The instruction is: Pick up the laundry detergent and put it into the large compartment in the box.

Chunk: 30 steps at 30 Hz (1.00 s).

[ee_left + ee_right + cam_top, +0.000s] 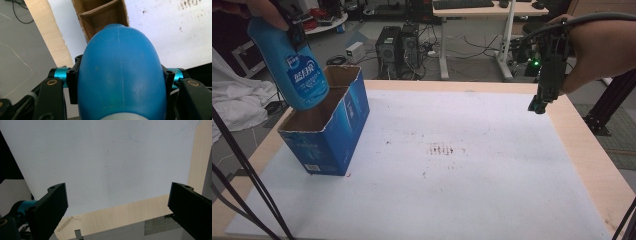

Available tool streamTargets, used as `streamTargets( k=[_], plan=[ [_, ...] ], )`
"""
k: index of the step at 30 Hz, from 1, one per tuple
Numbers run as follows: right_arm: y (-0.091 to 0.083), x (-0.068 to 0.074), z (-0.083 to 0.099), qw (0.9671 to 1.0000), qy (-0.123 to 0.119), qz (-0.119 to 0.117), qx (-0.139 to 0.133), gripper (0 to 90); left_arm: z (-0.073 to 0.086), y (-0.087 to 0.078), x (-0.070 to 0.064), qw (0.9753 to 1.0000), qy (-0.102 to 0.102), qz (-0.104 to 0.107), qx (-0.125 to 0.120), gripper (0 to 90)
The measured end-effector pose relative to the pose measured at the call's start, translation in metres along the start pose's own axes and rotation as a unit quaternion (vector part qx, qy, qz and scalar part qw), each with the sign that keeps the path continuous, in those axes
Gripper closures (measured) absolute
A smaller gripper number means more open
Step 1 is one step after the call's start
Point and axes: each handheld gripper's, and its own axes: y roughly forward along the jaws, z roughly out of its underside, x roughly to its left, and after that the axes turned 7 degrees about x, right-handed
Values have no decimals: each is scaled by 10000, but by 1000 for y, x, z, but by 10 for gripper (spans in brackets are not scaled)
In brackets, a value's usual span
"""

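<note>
Above the open carton (324,127), our left claw (120,75) pinches the smooth, slippery-looking bottle (292,65) across its body; right claw (117,202) spread, empty.

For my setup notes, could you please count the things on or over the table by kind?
Bottles: 1, the blue bottle, held over the box
Boxes: 1, the open blue box
Grippers: 2, left gripper, right gripper
Total: 4

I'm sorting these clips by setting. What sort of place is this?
Probably a lab or workshop: computer towers and loose cables on the floor, a desk with a keyboard behind the table.
</note>
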Motion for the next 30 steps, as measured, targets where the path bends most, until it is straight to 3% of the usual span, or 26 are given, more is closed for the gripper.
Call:
streamTargets(
  k=[4,12,15,19,22,23,24,25,30],
  plan=[
    [-1,0,1,10000,-3,0,-3,18,-3,7,5,10000,-54,13,25,390],
    [-2,-1,3,10000,33,2,1,18,-8,27,9,9998,187,21,99,391],
    [-1,0,3,10000,42,5,-2,18,-9,32,9,9997,191,57,123,390],
    [-1,0,2,10000,36,-12,14,18,-13,50,10,9987,467,72,203,390],
    [-1,0,2,10000,54,-1,19,18,-14,54,10,9980,591,52,233,390],
    [-1,0,2,10000,42,6,14,18,-14,61,9,9968,752,27,251,390],
    [-1,0,2,10000,42,6,14,18,-14,61,9,9968,752,27,251,390],
    [0,0,2,10000,47,-6,28,18,-15,67,9,9957,895,-8,253,390],
    [1,-1,0,10000,35,-16,48,18,-16,83,8,9918,1237,-36,314,390]
  ],
)
